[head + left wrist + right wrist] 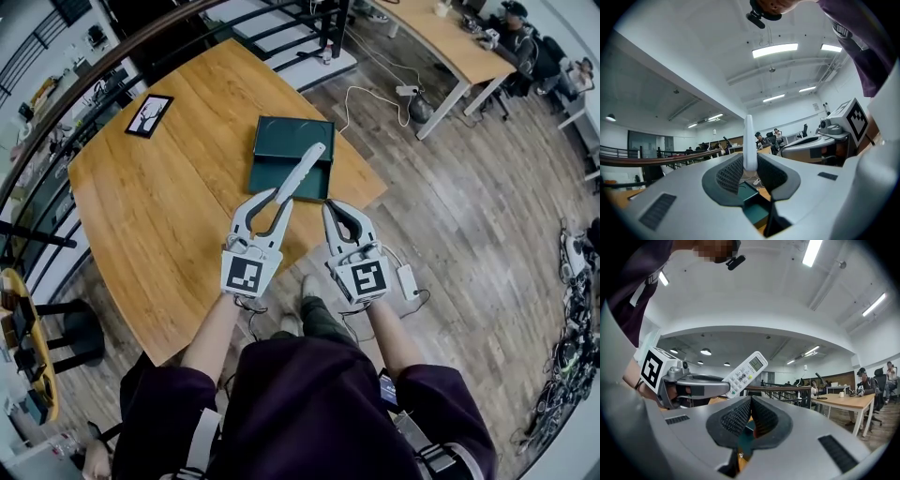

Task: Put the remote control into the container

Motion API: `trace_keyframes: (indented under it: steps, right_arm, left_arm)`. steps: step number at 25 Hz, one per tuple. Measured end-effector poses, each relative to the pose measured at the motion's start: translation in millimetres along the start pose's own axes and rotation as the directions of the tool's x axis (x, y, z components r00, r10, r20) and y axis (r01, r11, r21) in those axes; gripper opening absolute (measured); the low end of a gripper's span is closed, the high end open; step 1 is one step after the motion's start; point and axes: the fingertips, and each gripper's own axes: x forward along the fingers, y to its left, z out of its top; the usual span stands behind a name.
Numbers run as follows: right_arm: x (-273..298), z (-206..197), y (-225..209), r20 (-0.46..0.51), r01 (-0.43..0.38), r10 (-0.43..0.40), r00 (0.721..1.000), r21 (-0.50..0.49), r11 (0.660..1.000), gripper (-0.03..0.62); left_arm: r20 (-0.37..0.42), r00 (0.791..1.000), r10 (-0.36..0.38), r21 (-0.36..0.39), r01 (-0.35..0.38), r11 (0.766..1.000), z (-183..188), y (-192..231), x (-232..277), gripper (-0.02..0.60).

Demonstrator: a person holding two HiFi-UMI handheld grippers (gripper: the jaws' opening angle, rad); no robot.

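My left gripper (278, 198) is shut on the lower end of a white remote control (302, 171). The remote slants up and to the right, over the dark green open container (279, 141) on the wooden table (150, 206). In the left gripper view the remote (749, 143) stands edge-on between the ribbed pads (731, 174), with the container (754, 199) below. My right gripper (336, 209) hovers beside the left one near the table's edge, shut and empty. From the right gripper view the remote's (746, 371) buttons and display show, held in the left gripper (693, 387).
A black framed picture (148, 115) lies at the table's far left corner. A railing (56, 103) runs behind the table. On the wood floor lie a power strip with cable (406, 91) and a white adapter (408, 279). People sit at a long desk (459, 42) at the upper right.
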Motion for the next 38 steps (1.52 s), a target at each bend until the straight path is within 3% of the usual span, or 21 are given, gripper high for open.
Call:
trace_keyframes:
  steps: [9, 16, 27, 38]
  right_arm:
    - [37.7, -6.3, -44.0, -0.039, -0.051, 0.052, 0.998, 0.031, 0.998, 0.017]
    - [59.9, 7.6, -56.1, 0.02, -0.032, 0.031, 0.999, 0.042, 0.999, 0.017]
    - [90.1, -5.7, -55.7, 0.016, 0.023, -0.024, 1.0, 0.055, 0.998, 0.017]
    - [116.9, -93.1, -47.6, -0.107, 0.11, -0.097, 0.99, 0.121, 0.987, 0.017]
  left_arm:
    - [-0.009, 0.999, 0.047, 0.005, -0.047, 0.999, -2.8, 20.5, 58.4, 0.097]
    - [-0.004, 1.0, 0.023, 0.04, -0.023, 0.999, 2.1, 32.2, 71.7, 0.098]
    - [-0.088, 0.992, -0.088, 0.1, 0.097, 0.99, -27.6, 48.7, 76.3, 0.097]
    - [-0.16, 0.96, -0.228, 0.057, 0.24, 0.969, -116.7, 60.4, 83.2, 0.097]
